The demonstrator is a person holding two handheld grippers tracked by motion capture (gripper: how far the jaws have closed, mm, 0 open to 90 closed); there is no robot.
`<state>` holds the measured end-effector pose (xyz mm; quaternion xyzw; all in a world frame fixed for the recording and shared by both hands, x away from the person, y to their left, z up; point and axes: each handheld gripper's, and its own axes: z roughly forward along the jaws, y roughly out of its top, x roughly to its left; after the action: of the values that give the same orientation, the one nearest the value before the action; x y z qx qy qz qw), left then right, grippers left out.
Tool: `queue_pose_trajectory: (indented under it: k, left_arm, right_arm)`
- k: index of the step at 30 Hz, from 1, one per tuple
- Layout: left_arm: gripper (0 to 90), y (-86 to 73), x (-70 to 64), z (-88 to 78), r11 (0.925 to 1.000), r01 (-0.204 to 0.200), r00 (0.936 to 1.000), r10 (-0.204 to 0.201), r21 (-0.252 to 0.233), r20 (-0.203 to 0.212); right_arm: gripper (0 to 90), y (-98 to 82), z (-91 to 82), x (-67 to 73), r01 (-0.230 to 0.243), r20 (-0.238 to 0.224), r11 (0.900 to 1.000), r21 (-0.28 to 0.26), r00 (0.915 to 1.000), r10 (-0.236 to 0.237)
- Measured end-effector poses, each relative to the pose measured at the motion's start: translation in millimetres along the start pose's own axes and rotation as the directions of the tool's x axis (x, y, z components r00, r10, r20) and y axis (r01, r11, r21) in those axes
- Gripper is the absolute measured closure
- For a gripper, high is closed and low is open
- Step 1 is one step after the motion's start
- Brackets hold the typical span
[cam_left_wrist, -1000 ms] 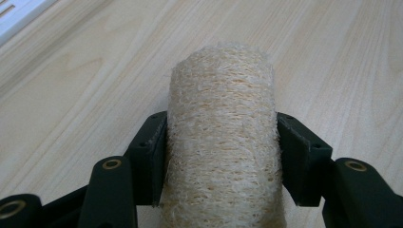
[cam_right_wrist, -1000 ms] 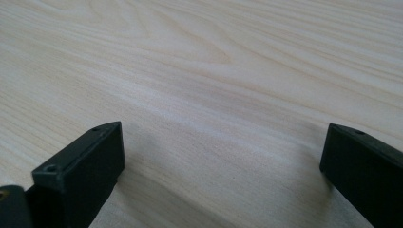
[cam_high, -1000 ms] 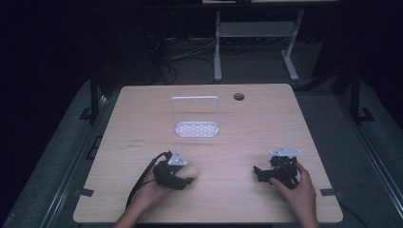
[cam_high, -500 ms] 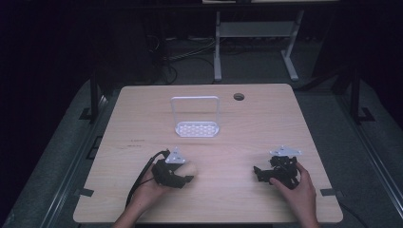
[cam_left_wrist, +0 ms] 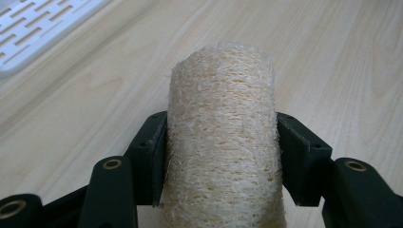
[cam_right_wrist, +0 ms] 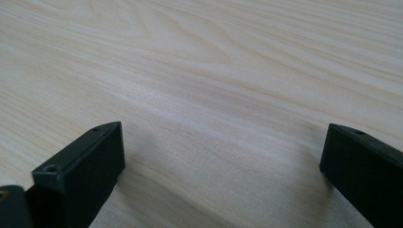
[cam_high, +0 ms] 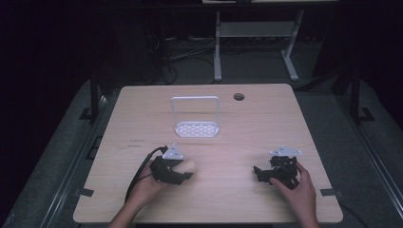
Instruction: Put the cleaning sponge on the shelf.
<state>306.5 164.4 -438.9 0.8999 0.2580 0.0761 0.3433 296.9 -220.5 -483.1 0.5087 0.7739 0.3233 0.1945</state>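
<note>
Little has shifted since a second ago: both grippers sit at the near edge of the table (cam_high: 266, 118). Left gripper (cam_high: 183, 172) clamps a pale loofah roll (cam_left_wrist: 223, 137), pads pressing both its sides, just above the wood. Right gripper (cam_right_wrist: 223, 171) rests wide apart, nothing between its jaws. White rack (cam_high: 196, 116) stands well beyond.

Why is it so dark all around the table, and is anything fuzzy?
High view: light falls on the table, the floor around it goes almost black. Left gripper view: the loofah in the left claw is sharp, the white tray behind it soft. Right gripper view: the right claw casts soft shadows on the wood.
</note>
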Motion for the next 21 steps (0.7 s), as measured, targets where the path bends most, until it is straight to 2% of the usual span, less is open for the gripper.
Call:
queue_pose_trajectory:
  k: [21]
  left_arm:
    - [41.6, 18.3, 13.3, 1.6, 0.9996, 0.001, 1.0, -0.001, -0.027, 0.007]
  right_arm:
    - [0.6, 0.0, 0.0, 0.0, 0.0, -0.001, 1.0, 0.0, 1.0, 0.0]
